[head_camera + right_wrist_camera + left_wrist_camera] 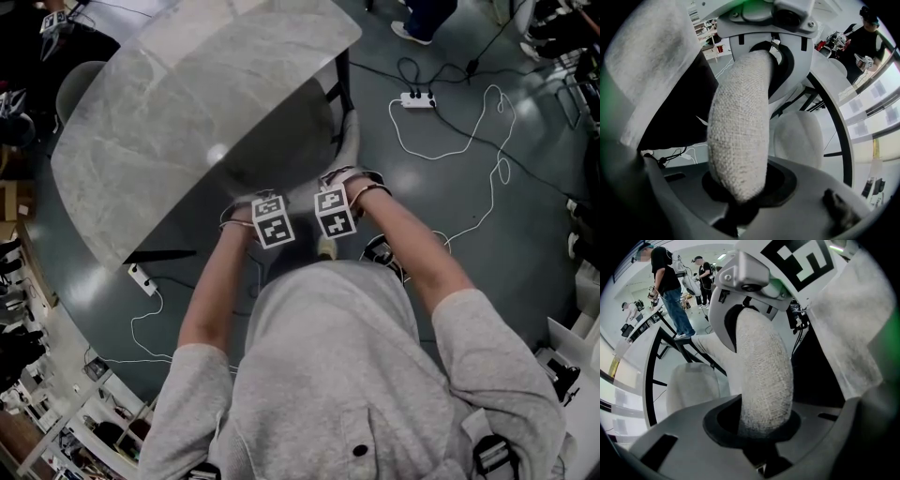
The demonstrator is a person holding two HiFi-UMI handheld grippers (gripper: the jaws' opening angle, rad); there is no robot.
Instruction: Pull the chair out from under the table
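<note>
The floor (487, 281) is the biggest thing, dark grey and smooth, and it lies open at my right and around my body. The table (187, 103) comes next, a grey stone-look top with round corners. Its near edge runs slanted from the upper right down to the lower left, just in front of my hands.

The chair (349, 141) stands at this edge. Its dark seat lies close against the table edge, and how much of it is under the top I cannot tell. Its pale curved rim (764, 371) is on my side, clear of the top. A second chair (80, 89) stands at the far left side of the table, well apart from mine.

My left gripper (759, 441) points steeply down, and its fingers are clamped on the woven rim, which fills the space between them. My right gripper (740, 206) points straight down beside it and is clamped on the same rim (738, 136). The two grips are close together, but not touching.

The open floor is not fully free. A white cable (487, 169) loops at the right of the chair, and a power strip (417, 98) lies beyond it. Another strip (141, 278) lies near the low left corner of the table.
</note>
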